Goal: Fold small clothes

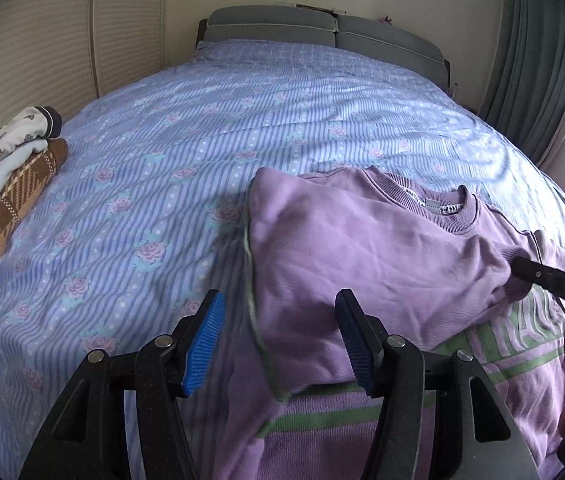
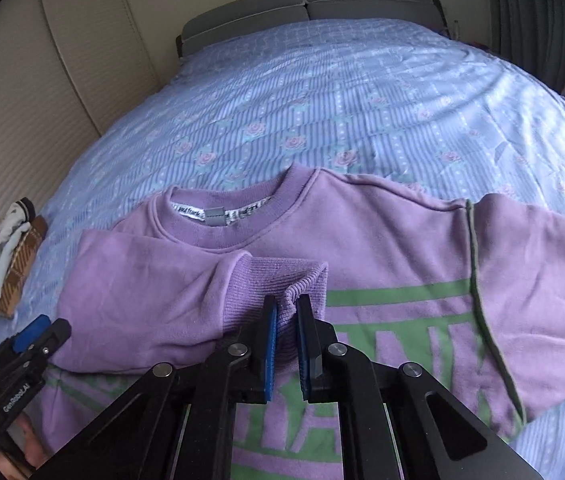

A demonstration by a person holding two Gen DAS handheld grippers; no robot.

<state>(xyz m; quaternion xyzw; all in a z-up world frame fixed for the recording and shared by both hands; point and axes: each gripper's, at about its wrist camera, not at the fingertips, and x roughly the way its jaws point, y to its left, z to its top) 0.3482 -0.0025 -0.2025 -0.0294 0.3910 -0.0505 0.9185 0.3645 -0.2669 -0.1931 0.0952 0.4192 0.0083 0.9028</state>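
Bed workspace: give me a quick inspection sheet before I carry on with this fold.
Surface: bed with blue striped floral cover, lightly rippled.
Job's things: purple sweatshirt lies front up, collar toward the headboard; one sleeve is folded across the chest, its ribbed cuff pinched.
Clutter: small pile of folded clothes, white printed piece over brown plaid, near the bed's edge, apart from the sweatshirt.
Grippers: right gripper shut on the cuff; left gripper open, over the sweatshirt's folded edge.
Cables: nothing seen.
Surroundings: grey headboard, louvred doors, green curtain by a window.
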